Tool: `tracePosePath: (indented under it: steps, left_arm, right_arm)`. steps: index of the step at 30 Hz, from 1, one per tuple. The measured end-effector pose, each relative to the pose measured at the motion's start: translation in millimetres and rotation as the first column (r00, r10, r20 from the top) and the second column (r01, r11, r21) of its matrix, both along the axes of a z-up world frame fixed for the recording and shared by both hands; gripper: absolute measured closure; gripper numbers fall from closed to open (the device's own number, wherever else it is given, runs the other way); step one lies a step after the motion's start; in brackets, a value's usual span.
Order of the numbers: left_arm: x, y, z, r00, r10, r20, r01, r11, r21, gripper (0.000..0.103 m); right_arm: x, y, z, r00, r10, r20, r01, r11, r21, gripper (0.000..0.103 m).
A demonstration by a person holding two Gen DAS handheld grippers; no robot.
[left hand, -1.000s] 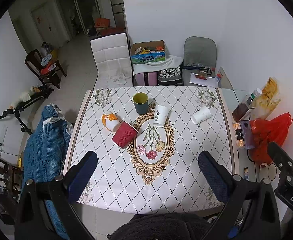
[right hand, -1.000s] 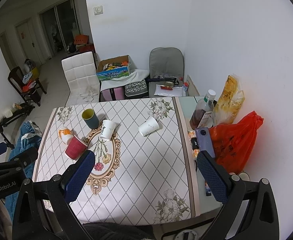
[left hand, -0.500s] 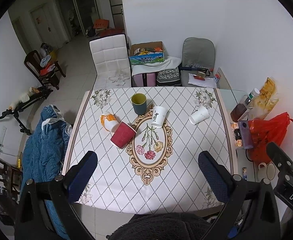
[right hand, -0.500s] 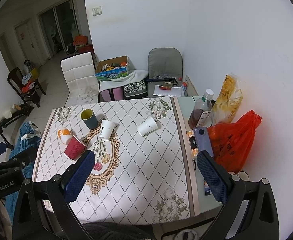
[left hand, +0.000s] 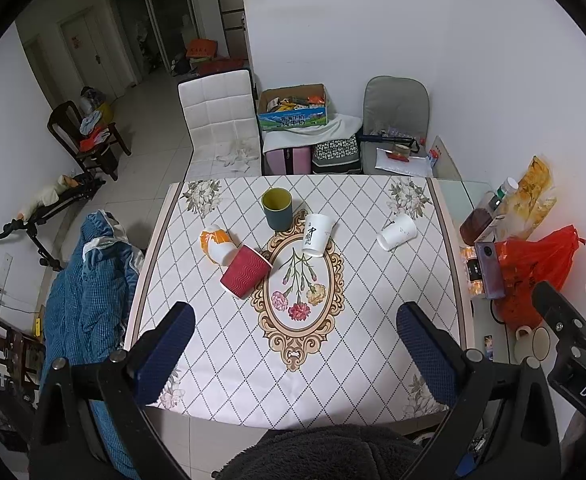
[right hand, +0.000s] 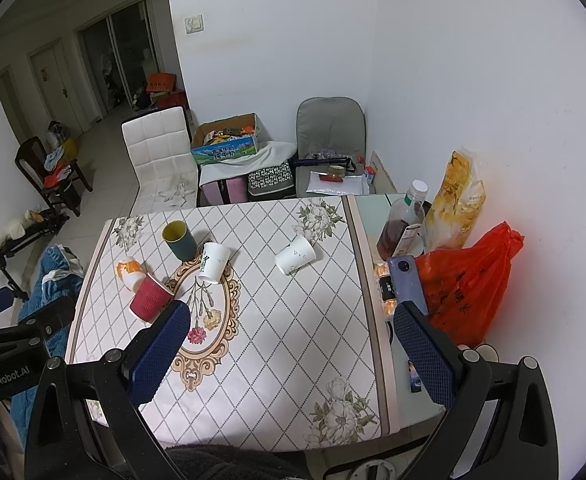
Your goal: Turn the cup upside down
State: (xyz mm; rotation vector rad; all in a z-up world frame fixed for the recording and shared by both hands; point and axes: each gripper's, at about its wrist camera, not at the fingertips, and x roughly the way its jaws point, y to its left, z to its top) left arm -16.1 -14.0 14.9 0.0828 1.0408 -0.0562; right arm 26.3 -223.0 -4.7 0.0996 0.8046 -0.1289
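Against the frames from a second ago, the cups sit slightly lower in both views and nothing on the worktop [left hand: 229,360] has been touched. The left tool [left hand: 295,354] and the right tool [right hand: 291,354] both hang above the near edge with their blue textured pads spread wide and nothing between them.

On the diamond-patterned cloth, at the centre left of the frame, a dark teal ceramic cup with a yellow inside [left hand: 277,209] stands upright. Just beside it a white paper cup with black lettering [left hand: 316,234] leans tilted. A ribbed red paper cup [left hand: 245,272] lies on its side, touching an orange-and-white paper cup [left hand: 216,241], also lying down. A plain white paper cup [left hand: 396,232] lies on its side, well apart toward the right.

Only the right wrist view shows the whole glossy red plastic bag [right hand: 469,280] and the brown-liquid bottle [right hand: 403,226] clearly.
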Motion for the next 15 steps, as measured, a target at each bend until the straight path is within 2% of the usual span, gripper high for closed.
tracePosePath:
  steps: [15]
  left_arm:
    - [5.2, 0.9, 2.2, 1.000, -0.001, 0.009, 0.001, 1.000, 0.002, 0.000]
  right_arm:
    - [9.4, 1.6, 7.2, 1.000, 0.007, 0.009, -0.007, 1.000, 0.006, 0.000]
